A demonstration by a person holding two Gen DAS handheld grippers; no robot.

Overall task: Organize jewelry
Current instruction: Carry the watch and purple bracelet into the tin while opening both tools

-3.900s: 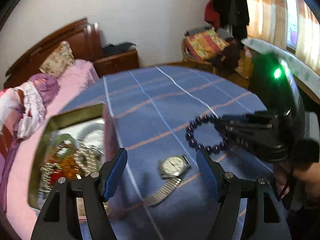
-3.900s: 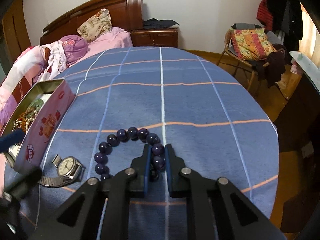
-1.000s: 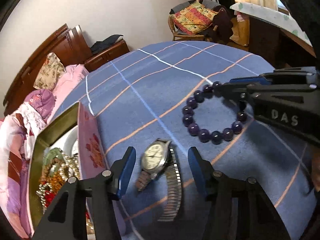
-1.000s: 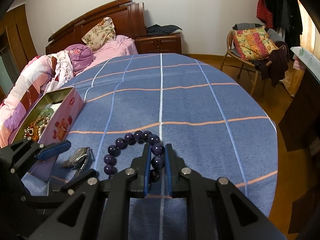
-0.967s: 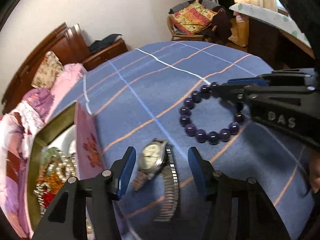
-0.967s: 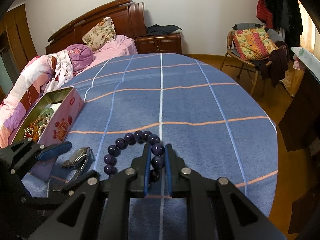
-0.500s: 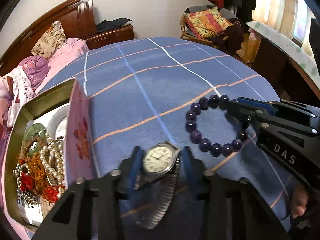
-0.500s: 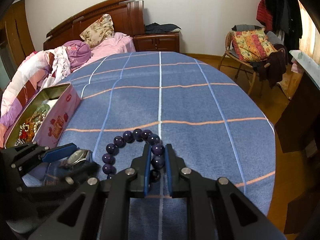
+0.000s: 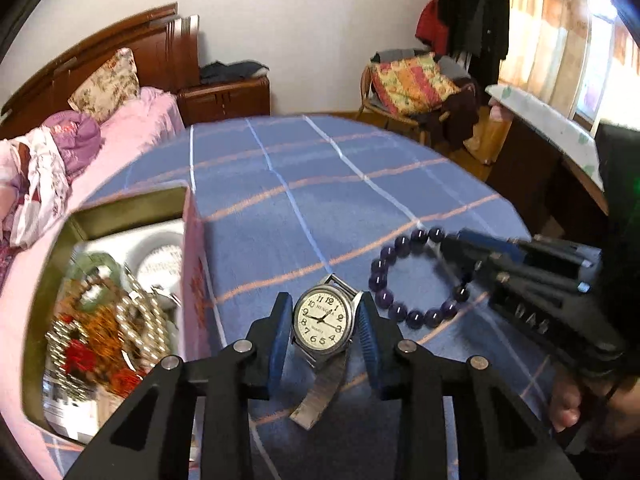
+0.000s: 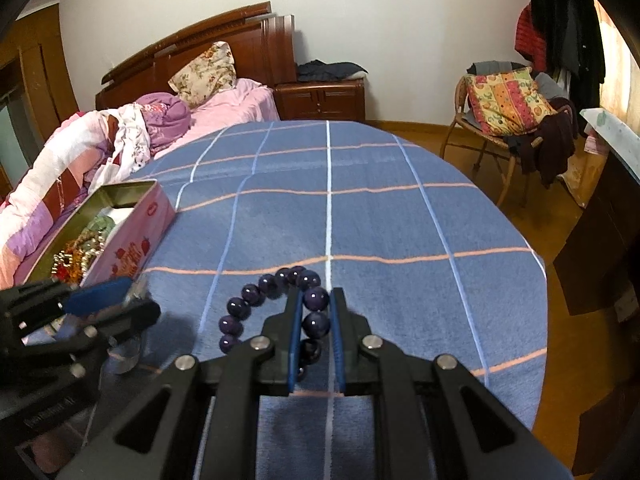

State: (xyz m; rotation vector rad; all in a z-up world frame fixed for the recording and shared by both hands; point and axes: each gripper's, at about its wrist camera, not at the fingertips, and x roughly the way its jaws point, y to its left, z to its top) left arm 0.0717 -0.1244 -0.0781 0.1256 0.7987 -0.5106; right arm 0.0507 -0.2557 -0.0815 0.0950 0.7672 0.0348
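since a second ago our left gripper (image 9: 324,326) has closed from wide open onto the watch (image 9: 323,322), pads clamped on both sides of the case, band trailing below. right gripper (image 10: 314,320) stays clamped on the purple bead bracelet (image 10: 264,304) on the blue cloth. tin (image 9: 120,208) sits just left, already holding jewelry. we should lift straight, clear the tin wall, then release inside. hard to tell whether the watch is off the cloth yet; tin's near end is cut off.

One watch (image 9: 322,322), one bead bracelet (image 9: 416,278), one tin (image 9: 120,216), perhaps several tangled necklaces (image 9: 104,320).
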